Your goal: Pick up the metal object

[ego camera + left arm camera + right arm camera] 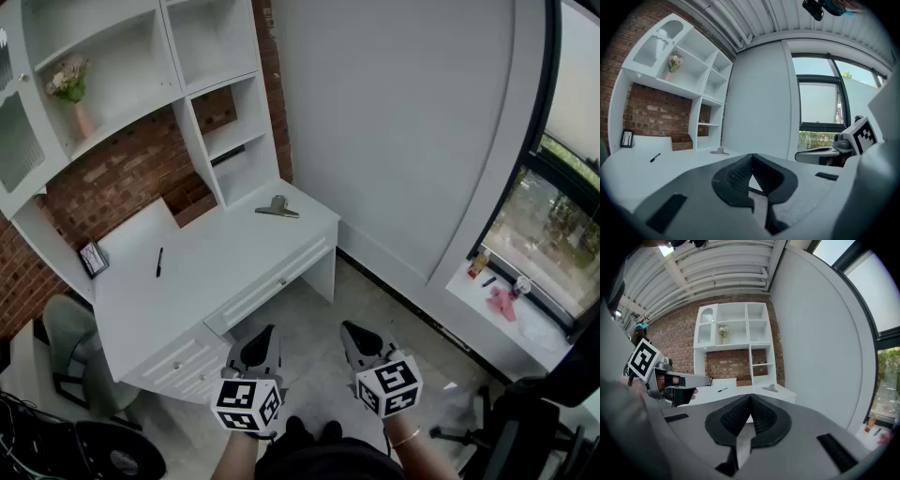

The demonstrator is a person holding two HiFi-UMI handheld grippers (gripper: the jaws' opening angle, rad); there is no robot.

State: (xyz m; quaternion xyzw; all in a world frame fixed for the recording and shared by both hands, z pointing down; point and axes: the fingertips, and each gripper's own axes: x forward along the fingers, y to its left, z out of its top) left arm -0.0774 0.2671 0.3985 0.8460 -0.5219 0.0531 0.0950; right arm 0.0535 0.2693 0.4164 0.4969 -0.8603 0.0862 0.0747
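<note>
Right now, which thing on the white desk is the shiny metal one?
The grey metal clip, lying at the right end of the desk. The pen is thin and black, and the small frame stands at the left edge.

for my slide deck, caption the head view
Both shut, the left gripper and right gripper face a desk bearing a metal clip

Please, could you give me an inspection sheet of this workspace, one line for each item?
surface: white desk, with drawers.
job's things: metal object lies on the desk near the shelves, untouched.
clutter: black pen, small picture frame on the desk.
grippers: left hand-held gripper and right hand-held gripper both shut, empty, short of the desk.
cables: nothing seen on the desk.
surroundings: flower vase, brick wall, green chair, window.
</note>
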